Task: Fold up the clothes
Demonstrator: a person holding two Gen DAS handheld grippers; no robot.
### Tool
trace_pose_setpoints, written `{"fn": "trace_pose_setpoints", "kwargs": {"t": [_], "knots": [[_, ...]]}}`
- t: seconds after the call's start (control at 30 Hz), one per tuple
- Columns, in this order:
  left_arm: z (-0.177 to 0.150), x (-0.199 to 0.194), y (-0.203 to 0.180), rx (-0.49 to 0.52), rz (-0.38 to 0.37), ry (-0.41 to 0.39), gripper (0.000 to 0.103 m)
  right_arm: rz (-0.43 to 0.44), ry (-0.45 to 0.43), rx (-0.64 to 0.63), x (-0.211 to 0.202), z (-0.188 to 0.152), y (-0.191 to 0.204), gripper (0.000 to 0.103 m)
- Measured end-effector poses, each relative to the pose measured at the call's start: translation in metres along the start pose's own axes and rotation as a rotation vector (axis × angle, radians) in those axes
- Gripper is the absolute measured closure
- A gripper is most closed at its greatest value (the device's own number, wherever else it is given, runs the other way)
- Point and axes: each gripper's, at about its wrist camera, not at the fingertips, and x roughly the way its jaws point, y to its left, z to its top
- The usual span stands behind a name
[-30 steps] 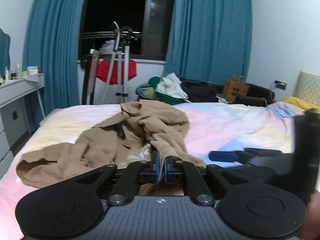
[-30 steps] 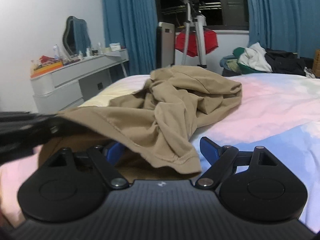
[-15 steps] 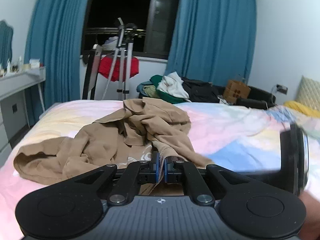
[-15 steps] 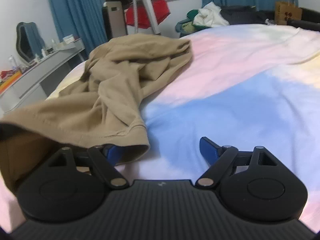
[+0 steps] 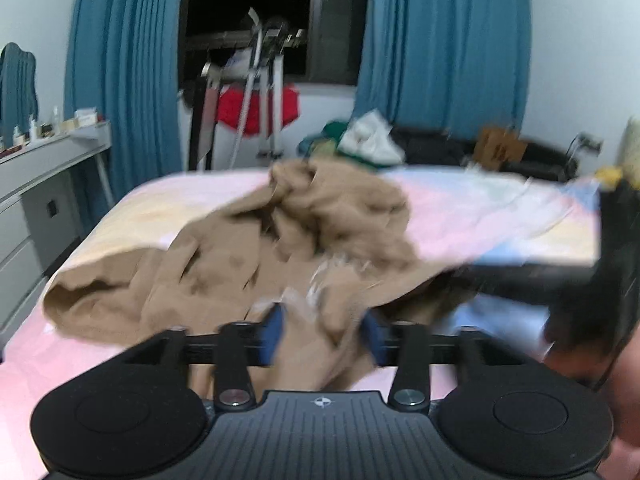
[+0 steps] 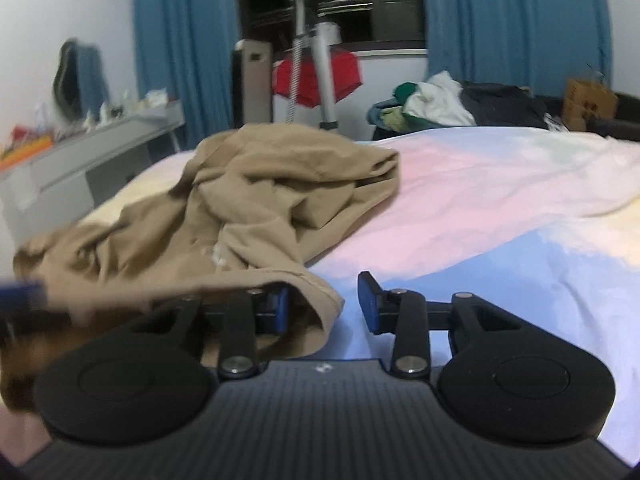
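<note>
- One bed (image 6: 500, 208), covered in a pastel pink, blue and yellow sheet, fills the middle of both views.
- Two teal curtains (image 5: 444, 60) hang on the far wall, one on each side of a dark window.
- One tan garment (image 6: 256, 208) lies crumpled on the left half of the bed, bunched high at its far end, with its near hem running to both grippers.
- One grey dresser (image 6: 92, 156) stands far left, a surface crowded with small bottles.
- One pile of mixed clothes (image 6: 436, 104) sits beyond the far edge of the bed.
- One tripod (image 6: 316, 52) stands at the window, with something red behind it.
- Left gripper (image 5: 322, 330): level, pointing along the bed; its blue fingers (image 5: 272, 330) stand moderately apart with tan cloth lying loose between them, not pinched. The view is motion-blurred.
- Right gripper (image 6: 324, 304): low over the sheet, fingers (image 6: 370, 304) spread wide; the garment's hem drapes over the left finger, and nothing is clamped. It shows as a dark blur at the right of the left wrist view.
</note>
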Motion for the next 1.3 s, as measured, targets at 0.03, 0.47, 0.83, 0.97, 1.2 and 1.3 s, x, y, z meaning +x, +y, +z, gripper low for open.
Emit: {"fn": "trace_pose_setpoints", "kwargs": {"t": [0.03, 0.47, 0.83, 0.97, 1.2, 1.3], "knots": [[-0.004, 0.003, 0.001, -0.005, 0.039, 0.038, 0.043, -0.003, -0.015, 0.012, -0.001, 0.002, -0.001, 0.066], [-0.005, -0.015, 0.033, -0.200, 0.232, 0.049, 0.043, -0.014, -0.108, 0.089, -0.018, 0.016, -0.008, 0.070], [-0.002, -0.013, 0.043, -0.290, 0.198, 0.088, 0.045, -0.025, -0.031, 0.102, -0.007, 0.007, -0.010, 0.070], [-0.004, -0.010, 0.041, -0.293, 0.183, 0.101, 0.045, -0.032, -0.007, 0.100, -0.003, 0.004, -0.009, 0.070], [-0.017, 0.010, 0.005, -0.086, 0.237, 0.212, 0.045, -0.001, 0.089, 0.133, 0.009, -0.008, -0.011, 0.068], [-0.020, 0.013, -0.001, -0.056, 0.275, 0.210, 0.044, -0.011, 0.124, 0.116, 0.015, -0.014, -0.009, 0.068]]}}
